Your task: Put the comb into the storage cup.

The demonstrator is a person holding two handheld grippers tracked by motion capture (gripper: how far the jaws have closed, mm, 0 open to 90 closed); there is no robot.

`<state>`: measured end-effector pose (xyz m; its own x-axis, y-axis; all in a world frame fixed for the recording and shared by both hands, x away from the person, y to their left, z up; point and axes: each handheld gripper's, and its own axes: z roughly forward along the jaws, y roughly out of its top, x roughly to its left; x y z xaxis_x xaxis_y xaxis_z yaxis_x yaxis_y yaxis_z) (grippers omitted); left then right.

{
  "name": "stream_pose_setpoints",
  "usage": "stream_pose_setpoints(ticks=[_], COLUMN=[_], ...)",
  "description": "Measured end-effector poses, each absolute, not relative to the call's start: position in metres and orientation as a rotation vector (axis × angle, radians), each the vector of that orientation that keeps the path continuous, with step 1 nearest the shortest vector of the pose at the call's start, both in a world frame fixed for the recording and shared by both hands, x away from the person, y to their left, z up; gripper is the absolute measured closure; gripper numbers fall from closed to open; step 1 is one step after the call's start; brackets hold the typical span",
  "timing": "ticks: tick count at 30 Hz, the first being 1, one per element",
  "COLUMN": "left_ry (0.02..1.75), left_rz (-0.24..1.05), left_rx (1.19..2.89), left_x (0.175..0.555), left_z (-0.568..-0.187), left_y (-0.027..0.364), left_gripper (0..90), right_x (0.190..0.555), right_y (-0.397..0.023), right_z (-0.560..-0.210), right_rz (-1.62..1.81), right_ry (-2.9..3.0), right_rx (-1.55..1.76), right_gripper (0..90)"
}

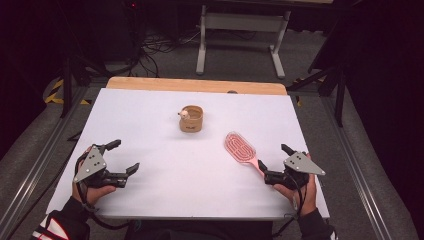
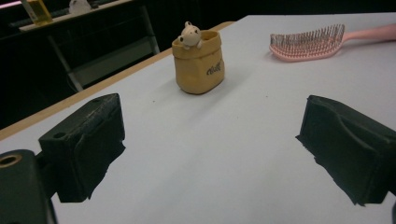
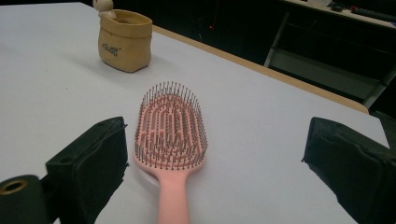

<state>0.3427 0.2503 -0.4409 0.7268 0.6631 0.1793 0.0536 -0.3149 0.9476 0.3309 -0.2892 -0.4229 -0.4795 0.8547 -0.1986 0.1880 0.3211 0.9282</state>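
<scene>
A pink hairbrush [image 1: 240,148] lies bristles up on the white table [image 1: 165,190], right of centre, handle toward the person. My right gripper [image 1: 274,160] stands open just behind the handle end; in the right gripper view the brush [image 3: 170,135] lies between the wide-apart jaws, nothing held. A small tan pot [image 1: 191,119] with a little white figure on its rim stands at the table's middle back; it shows as the pot [image 2: 198,63] and the pot [image 3: 124,41]. My left gripper [image 1: 125,155] is open at the near left, empty, with the brush [image 2: 308,42] far off.
The table's wooden far edge [image 1: 195,85] borders a dark floor with cables and a white bench frame [image 1: 240,30]. Metal rails [image 1: 30,170] run along both sides of the table. Bare white surface lies between the two grippers.
</scene>
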Motion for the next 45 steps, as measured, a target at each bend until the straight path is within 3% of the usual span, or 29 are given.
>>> stream_pose_setpoints(ticks=[17,21,26,36,45], left_ry=[0.569,0.559,0.558,0.553,0.554], left_rz=[0.640,0.627,0.628,0.631,0.628], left_rx=[1.839,1.848,1.855,1.878,1.886], left_x=[0.345,0.346,0.347,0.350,0.351], left_z=[-0.448,-0.449,-0.450,-0.451,-0.452], left_y=[0.247,0.246,0.246,0.241,0.240], left_gripper=[7.1,7.1,7.0,7.4,7.5], right_x=[0.353,0.366,0.381,0.400,0.411], right_y=[-0.287,-0.280,-0.269,-0.255,-0.258], right_z=[-0.406,-0.404,-0.406,-0.425,-0.439], right_rz=[1.076,1.025,0.916,0.653,0.633], right_ry=[2.011,2.129,2.226,2.450,2.533], right_rx=[1.042,1.073,1.098,1.141,1.202], right_gripper=[5.4,10.5,10.4,19.8,38.7])
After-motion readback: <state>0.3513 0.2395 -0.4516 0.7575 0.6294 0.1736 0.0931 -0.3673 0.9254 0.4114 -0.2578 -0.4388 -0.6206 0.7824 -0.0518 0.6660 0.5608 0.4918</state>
